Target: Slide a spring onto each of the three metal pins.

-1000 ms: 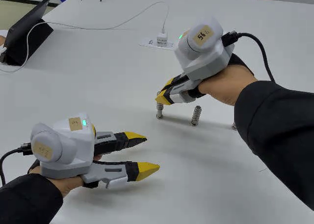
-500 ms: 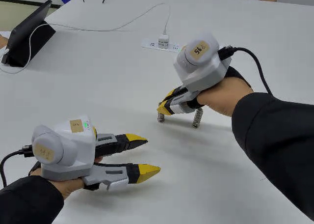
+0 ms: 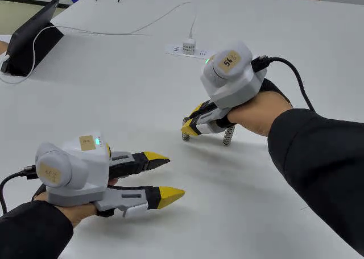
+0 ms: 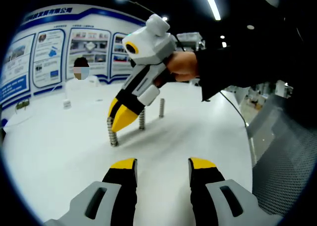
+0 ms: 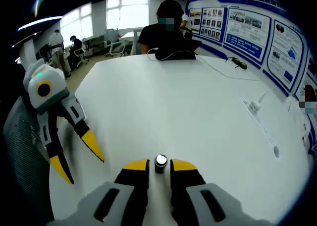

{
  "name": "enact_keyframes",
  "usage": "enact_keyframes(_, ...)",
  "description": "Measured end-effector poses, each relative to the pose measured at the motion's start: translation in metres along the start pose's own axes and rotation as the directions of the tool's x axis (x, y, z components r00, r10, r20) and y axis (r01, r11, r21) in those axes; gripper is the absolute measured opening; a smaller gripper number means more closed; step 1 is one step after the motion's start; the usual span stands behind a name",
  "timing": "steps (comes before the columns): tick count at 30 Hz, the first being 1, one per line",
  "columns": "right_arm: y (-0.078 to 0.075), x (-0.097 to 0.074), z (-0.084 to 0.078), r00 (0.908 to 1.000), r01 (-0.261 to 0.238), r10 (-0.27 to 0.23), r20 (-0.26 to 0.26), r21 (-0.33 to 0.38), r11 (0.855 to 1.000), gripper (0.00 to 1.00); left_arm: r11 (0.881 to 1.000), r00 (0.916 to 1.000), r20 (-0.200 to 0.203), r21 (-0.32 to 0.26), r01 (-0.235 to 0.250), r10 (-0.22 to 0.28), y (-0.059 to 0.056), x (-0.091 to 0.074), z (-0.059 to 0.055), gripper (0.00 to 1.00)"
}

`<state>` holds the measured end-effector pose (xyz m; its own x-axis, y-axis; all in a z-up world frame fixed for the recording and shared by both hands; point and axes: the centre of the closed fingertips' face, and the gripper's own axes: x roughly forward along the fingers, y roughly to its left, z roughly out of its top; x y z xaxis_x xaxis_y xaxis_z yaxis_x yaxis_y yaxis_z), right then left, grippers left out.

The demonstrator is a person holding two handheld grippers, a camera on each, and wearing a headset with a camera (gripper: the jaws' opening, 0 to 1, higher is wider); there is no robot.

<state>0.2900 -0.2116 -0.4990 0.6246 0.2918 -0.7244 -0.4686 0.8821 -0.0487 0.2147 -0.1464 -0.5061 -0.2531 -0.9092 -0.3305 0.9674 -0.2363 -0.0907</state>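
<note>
Nearest pin (image 5: 160, 161): upright, its round top between the tips of the right gripper (image 3: 189, 128); a spring (image 3: 185, 136) shows on it just below those tips.
Right gripper: jaws almost together, one on either side of the pin's top; whether they pinch it cannot be told.
Middle pin (image 3: 228, 135): just behind that gripper, coiled in a spring, its top hidden by the hand.
Far pin (image 4: 162, 108): beyond the right gripper's body; too small to tell if it carries a spring.
Left gripper (image 3: 165, 176): jaws wide apart, holding nothing, well short of the pins.
Writing: tan sticker (image 3: 230, 60) on the right gripper reads roughly "56"; wall posters (image 4: 44, 52) too small to read.
Worktop (image 3: 114, 100): white; power strip (image 3: 186, 49) beyond the right gripper.
</note>
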Motion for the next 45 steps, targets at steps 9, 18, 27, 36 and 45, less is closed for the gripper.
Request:
enact_keyframes(9, 0.003, -0.016, 0.0, 0.9994, 0.024, -0.023, 0.024, -0.011, 1.0, 0.22, 1.0, 0.9999, 0.004, -0.003, -0.01, 0.01, 0.002, -0.001, 0.002, 0.43)
enact_keyframes(18, 0.008, -0.027, -0.002, 0.9968, 0.047, -0.047, 0.066, -0.01, 0.999, 0.22, 1.0, 0.9997, 0.01, -0.005, -0.022, 0.022, 0.003, -0.003, 0.006, 0.44)
enact_keyframes(27, 0.023, -0.045, -0.011, 0.9932, 0.063, -0.062, 0.098, 0.002, 0.998, 0.23, 1.0, 0.9994, 0.015, -0.007, -0.03, 0.03, 0.004, -0.004, 0.009, 0.45)
enact_keyframes(36, 0.034, -0.057, -0.037, 0.9921, 0.071, -0.074, 0.101, 0.036, 0.997, 0.24, 0.999, 0.9993, 0.019, -0.012, -0.033, 0.034, 0.006, -0.005, 0.01, 0.47)
enact_keyframes(45, 0.035, -0.076, -0.058, 0.9874, 0.097, -0.106, 0.118, 0.08, 0.992, 0.26, 0.999, 0.9993, 0.018, -0.013, -0.034, 0.034, 0.006, -0.005, 0.011, 0.48)
